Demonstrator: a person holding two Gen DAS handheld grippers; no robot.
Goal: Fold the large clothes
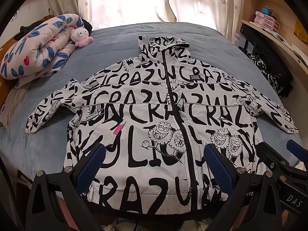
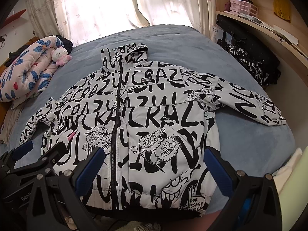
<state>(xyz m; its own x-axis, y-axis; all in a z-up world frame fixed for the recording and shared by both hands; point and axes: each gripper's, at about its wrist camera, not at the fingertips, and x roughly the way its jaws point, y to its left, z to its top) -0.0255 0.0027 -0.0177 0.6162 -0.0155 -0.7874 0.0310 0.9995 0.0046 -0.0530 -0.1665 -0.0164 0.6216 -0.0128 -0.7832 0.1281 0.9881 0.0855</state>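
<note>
On the blue bed [image 1: 48, 150], far left: rolled floral quilt [image 1: 38, 46] with a pink-and-white plush cat [image 1: 80, 36] against it. Centre: black-and-white print jacket [image 1: 154, 115] flat, front up, zipped, sleeves out, hood far. Left gripper [image 1: 154, 165] and right gripper [image 2: 154, 167] hover at the near hem, both spread wide, holding nothing.

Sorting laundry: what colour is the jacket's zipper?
Black, on the white-and-black lettered jacket; the zipper shows best in the left wrist view.
</note>
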